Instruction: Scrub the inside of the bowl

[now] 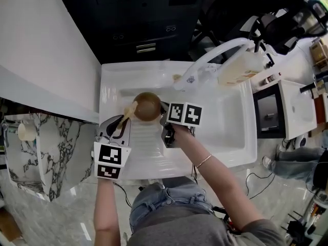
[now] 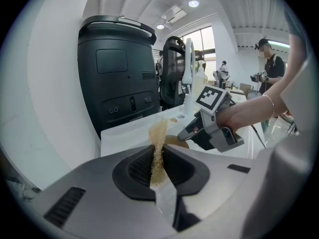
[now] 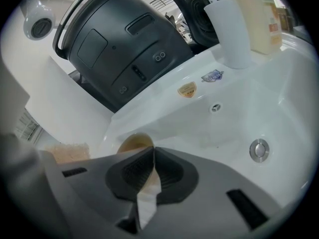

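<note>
Your left gripper point(image 2: 158, 159) has its jaws clamped on a tan scrub pad point(image 2: 158, 133). The pad reaches the brown bowl point(image 1: 147, 106), just above centre in the head view on the white sink point(image 1: 225, 127). Your right gripper point(image 3: 152, 169) pinches the bowl's rim, jaws nearly together.

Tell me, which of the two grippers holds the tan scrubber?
The left gripper: its jaws pinch the tan scrubber, while the right gripper clamps the brown bowl's rim.

Left hand-held gripper point(image 1: 122, 127) and right hand-held gripper point(image 1: 164, 117) clamp.
</note>
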A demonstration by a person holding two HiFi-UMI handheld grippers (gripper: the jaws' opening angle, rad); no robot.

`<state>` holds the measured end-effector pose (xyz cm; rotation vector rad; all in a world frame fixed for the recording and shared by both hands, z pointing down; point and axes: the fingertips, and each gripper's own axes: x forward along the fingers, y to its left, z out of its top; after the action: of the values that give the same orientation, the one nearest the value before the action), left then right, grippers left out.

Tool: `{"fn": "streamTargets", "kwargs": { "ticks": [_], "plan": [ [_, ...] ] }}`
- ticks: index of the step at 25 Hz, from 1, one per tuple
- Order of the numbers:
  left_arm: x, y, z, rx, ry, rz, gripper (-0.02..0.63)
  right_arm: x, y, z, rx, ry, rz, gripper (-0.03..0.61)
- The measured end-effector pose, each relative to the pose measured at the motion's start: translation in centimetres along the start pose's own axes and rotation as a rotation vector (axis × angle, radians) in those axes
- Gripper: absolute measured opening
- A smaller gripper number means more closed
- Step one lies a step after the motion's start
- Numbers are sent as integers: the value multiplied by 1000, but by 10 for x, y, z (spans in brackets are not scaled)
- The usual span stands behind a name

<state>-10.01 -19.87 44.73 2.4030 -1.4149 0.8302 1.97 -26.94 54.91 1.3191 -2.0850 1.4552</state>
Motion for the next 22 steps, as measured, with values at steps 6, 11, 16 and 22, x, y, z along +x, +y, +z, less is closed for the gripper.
{"fn": "streamTargets", "kwargs": {
  "ticks": [6,11,16,22],
  "plan": [
    [1,0,-1,-1,6,6,51,5,-1,3,23,-3,25,17],
    [-3,4,-6,-9,11,11,51,9,2,5,7,-10,26,17],
    [-4,7,-9,-19,13,18,51,12,8,9,-34,-28,37,20],
    [-7,9,-9,-16,9,20,51,12,14,12,-59,-44,57,118]
  ]
}}
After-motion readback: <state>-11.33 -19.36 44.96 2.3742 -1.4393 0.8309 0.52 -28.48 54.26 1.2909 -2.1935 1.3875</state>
